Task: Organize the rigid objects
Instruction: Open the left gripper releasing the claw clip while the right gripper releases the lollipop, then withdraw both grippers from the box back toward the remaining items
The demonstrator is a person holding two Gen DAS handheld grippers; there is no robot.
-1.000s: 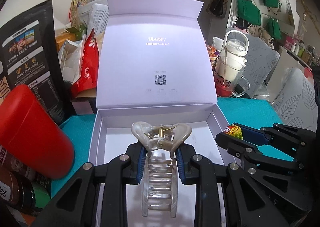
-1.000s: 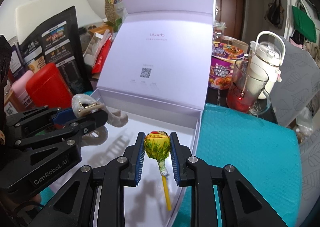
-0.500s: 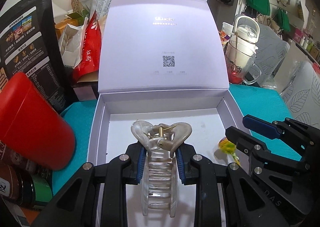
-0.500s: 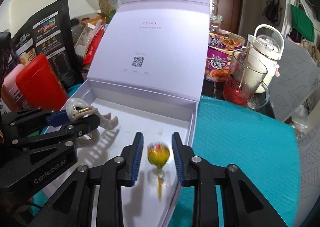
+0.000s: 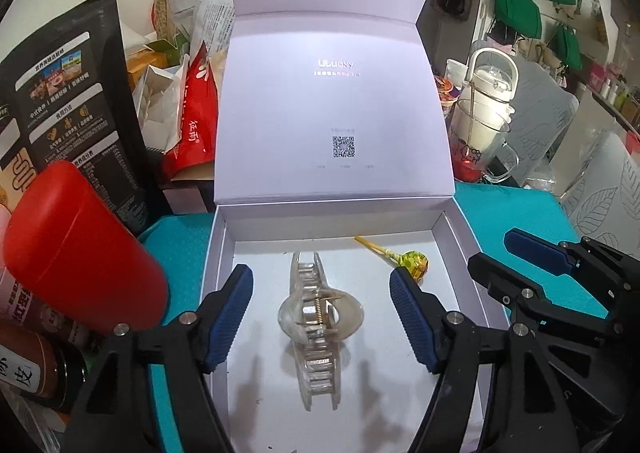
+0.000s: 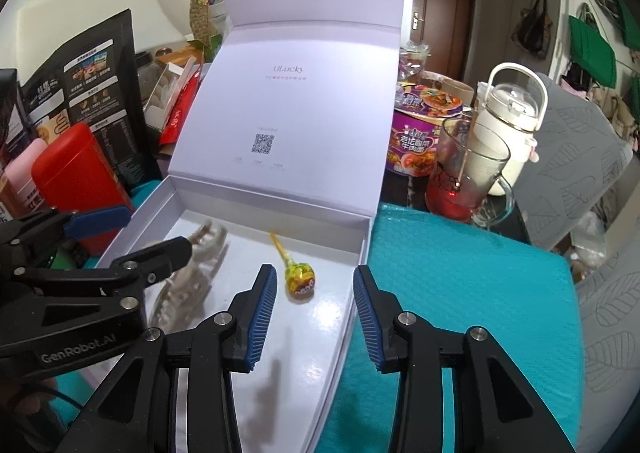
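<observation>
The left hand-held gripper (image 5: 320, 289) is seen spreading, the hair claw clip (image 5: 318, 317) lying unpinched between its jaws inside the lavender box (image 5: 216, 253). The right hand-held gripper (image 6: 315, 289) is likewise opening; the lollipop (image 6: 298, 279) lies released just ahead.

The left gripper (image 5: 320, 311) points steeply downward, its blue-padded jaws opening wide and pressing on nothing. Just to its right, the right gripper (image 6: 316, 309) tilts down at a similar angle, its jaws also opening, narrower than the left's, with nothing clamped between the pads.
</observation>
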